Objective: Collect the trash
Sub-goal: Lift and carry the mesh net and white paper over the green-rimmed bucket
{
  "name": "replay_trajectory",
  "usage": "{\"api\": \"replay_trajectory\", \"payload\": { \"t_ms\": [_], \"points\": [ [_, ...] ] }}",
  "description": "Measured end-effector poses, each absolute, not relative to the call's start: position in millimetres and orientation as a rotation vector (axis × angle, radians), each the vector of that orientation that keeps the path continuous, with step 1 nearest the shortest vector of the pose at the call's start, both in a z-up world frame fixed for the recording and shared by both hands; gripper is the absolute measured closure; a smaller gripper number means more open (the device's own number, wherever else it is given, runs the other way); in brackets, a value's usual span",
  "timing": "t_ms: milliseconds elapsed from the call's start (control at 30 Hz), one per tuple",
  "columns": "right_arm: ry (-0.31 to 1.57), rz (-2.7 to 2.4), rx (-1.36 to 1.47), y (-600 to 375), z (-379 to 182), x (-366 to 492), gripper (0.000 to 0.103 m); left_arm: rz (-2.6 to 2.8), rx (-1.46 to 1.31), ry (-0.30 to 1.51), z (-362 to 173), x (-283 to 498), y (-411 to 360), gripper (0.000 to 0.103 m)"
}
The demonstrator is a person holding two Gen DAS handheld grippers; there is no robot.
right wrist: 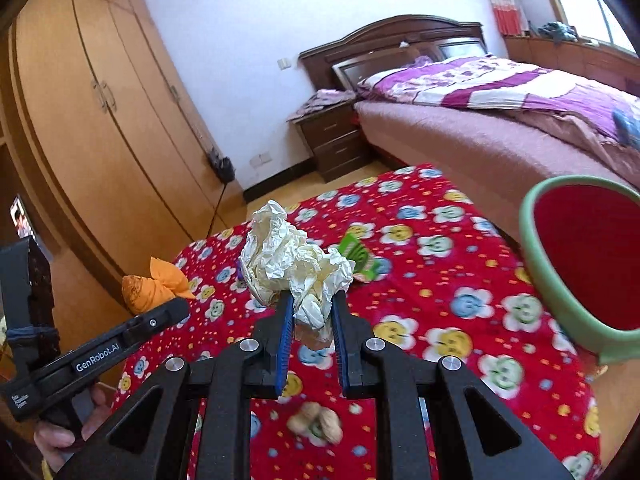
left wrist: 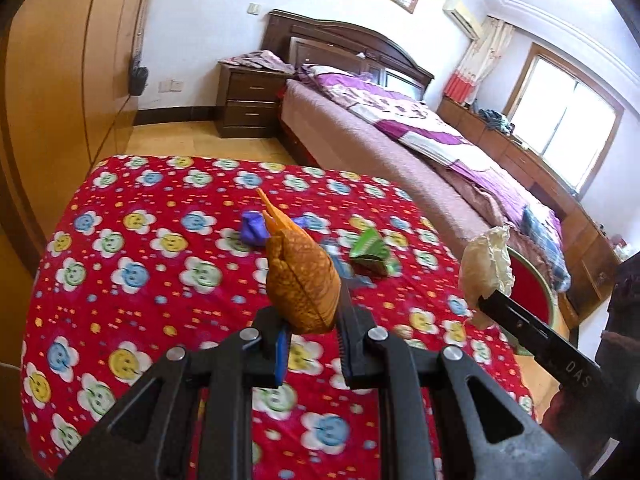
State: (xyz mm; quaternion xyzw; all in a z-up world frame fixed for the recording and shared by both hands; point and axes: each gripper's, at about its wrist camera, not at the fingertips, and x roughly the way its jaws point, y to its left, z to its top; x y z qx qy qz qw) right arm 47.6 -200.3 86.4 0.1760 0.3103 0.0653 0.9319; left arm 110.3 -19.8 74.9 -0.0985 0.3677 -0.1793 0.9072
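Orange and cream trash, one piece clamped in each of our two grippers.

Our left gripper [left wrist: 310, 320] is closed on one orange wrapper [left wrist: 302, 280], lifted above the red flowered cloth [left wrist: 140, 280]; our right gripper [right wrist: 310, 312] is closed on one crumpled cream paper ball [right wrist: 288, 264], also off the cloth. From the left wrist view we count two loose pieces still lying on the cloth: one purple wad [left wrist: 252, 228] at 11 o'clock from the orange wrapper and one green packet [left wrist: 370, 250] at 2 o'clock. From the right wrist view, one brown nutshell piece [right wrist: 316, 426] lies on the cloth at 6 o'clock, and one green-rimmed red bin [right wrist: 584, 264] stands at 3 o'clock beside the cloth.
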Motion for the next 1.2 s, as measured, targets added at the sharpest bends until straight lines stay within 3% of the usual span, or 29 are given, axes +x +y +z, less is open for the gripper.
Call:
{"api": "replay_trajectory", "payload": {
  "t_ms": [600, 1200],
  "points": [
    [0.526, 0.020, 0.453, -269.3, 104.2, -13.4, 0.085, -0.503, -0.164, 0.755, 101.5, 86.1, -92.2, 0.084],
    [0.458, -0.186, 0.559, -360.7, 92.8, -52.0, 0.085, -0.682, -0.031, 0.783, 91.8, 90.4, -201.5, 0.084]
  ]
}}
